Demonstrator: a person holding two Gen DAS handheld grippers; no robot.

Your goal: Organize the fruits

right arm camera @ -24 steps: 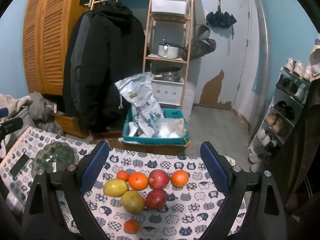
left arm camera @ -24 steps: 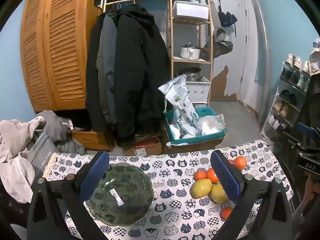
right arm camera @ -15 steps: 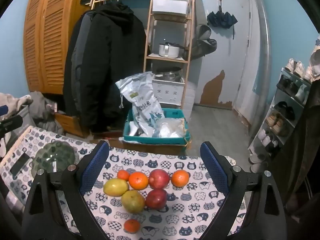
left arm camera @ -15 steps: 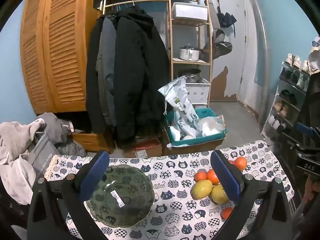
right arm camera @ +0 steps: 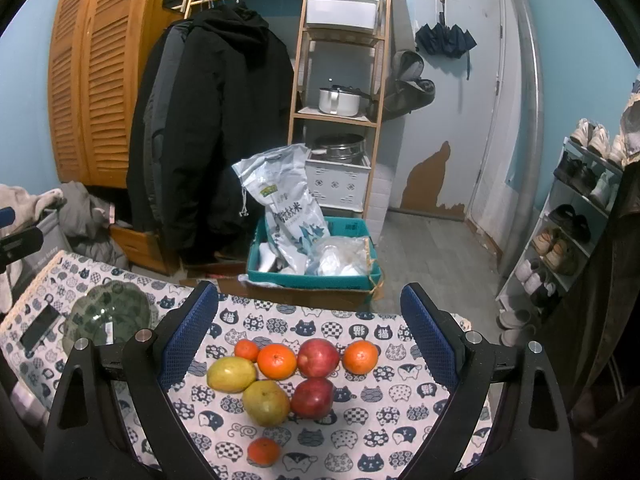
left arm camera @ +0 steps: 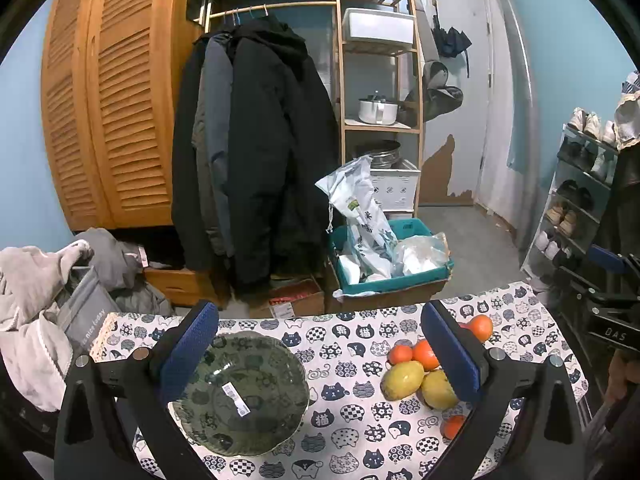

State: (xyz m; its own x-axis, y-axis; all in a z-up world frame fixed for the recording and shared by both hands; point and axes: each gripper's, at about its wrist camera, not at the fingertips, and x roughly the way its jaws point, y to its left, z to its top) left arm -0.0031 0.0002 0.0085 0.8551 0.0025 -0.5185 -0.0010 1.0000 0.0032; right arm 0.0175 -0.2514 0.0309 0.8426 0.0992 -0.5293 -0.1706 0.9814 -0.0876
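A cluster of fruit lies on the cat-print tablecloth (right arm camera: 372,432): two yellow mangoes (right arm camera: 231,374), two red apples (right arm camera: 319,357) and several oranges (right arm camera: 277,361). My right gripper (right arm camera: 310,332) is open and empty, hovering above the cluster. A green glass bowl (left arm camera: 240,392) with a sticker sits empty on the cloth; it also shows in the right wrist view (right arm camera: 108,318). My left gripper (left arm camera: 320,344) is open and empty above the bowl's right side, with the fruit (left arm camera: 402,374) to its right.
A dark phone-like slab (right arm camera: 38,328) lies left of the bowl. Beyond the table's far edge stand a teal bin with bags (right arm camera: 312,256), hanging coats (right arm camera: 208,128), a wooden shelf (right arm camera: 340,92) and a shoe rack (right arm camera: 568,224). Laundry (left arm camera: 36,304) is piled at the left.
Both grippers have drifted slightly; the scene sits a little lower in the left wrist view. Nothing was grasped or moved.
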